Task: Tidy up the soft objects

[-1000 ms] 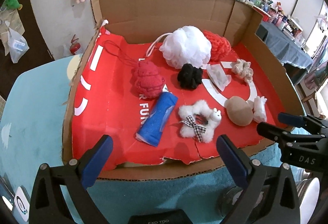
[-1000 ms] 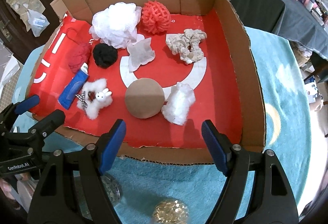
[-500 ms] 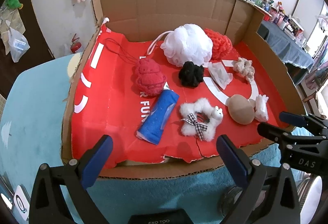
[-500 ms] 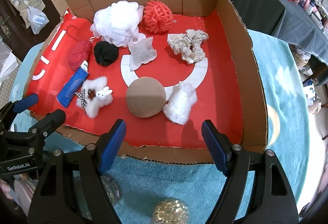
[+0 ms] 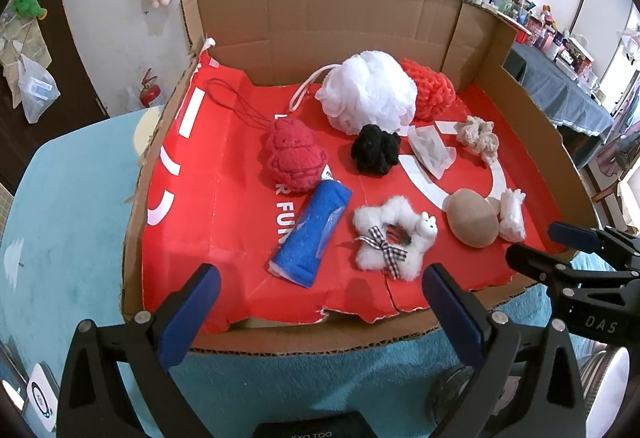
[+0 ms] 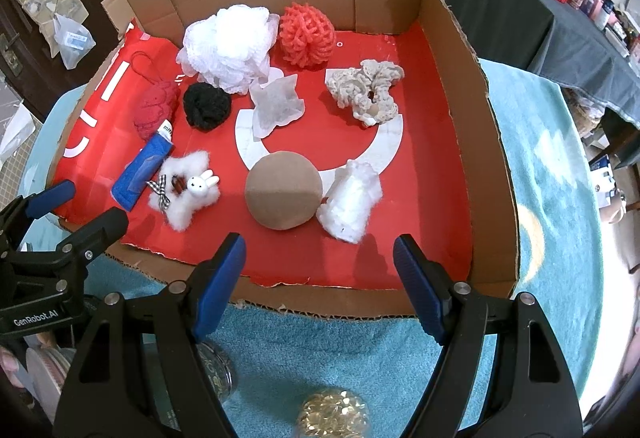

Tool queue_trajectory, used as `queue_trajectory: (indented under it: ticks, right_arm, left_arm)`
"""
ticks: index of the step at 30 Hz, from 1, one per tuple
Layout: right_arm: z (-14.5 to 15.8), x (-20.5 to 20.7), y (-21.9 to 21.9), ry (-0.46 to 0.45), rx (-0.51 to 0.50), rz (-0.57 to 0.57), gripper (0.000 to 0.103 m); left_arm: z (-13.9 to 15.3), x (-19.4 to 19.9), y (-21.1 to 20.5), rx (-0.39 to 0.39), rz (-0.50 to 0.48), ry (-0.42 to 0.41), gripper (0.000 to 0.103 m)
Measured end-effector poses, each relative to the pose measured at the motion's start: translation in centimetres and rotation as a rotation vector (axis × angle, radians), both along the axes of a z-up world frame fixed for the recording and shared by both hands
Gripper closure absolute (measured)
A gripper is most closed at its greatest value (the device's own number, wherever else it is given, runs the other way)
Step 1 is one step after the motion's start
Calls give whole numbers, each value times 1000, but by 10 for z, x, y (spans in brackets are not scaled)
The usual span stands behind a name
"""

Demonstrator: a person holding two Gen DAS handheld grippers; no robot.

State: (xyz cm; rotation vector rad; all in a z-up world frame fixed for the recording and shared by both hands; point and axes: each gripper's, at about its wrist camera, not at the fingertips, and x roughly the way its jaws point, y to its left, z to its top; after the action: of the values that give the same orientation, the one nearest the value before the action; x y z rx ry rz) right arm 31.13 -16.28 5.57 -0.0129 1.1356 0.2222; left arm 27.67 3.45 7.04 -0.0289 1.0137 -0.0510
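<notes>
Both my tongs stand wide and hold nothing: the left tongs [image 5: 318,300] and the right tongs [image 6: 320,270] hover over the near rim of the cardboard box [image 6: 486,141], above the teal-covered desk [image 6: 548,197].

Just ahead of my left tongs lie the blue tube [image 5: 310,234] and the white fluffy ring with a bunny [image 5: 390,238]; beyond them sit the dark red knit ball [image 5: 294,155] and the black pom [image 5: 376,151].

Just ahead of my right tongs rest the tan dome [image 6: 284,189] and, touching it, a white cotton wad [image 6: 352,197]. Farther off are the crumpled tissue [image 6: 276,107], the beige scrunchie [image 6: 366,91], the white bath pouf [image 6: 228,43] and the coral one [image 6: 306,35].

All the soft things lie spread in the box. I judge this fits either the sorting about to go on or a layout already finished, so I pick no target.
</notes>
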Motion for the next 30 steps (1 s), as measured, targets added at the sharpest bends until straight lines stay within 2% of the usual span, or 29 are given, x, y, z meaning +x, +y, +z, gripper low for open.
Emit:
queue_trajectory:
  ticks: [30]
  right_arm:
    - [1, 0, 0, -6, 0, 0, 27]
  left_arm:
    - [1, 0, 0, 6, 1, -6, 0]
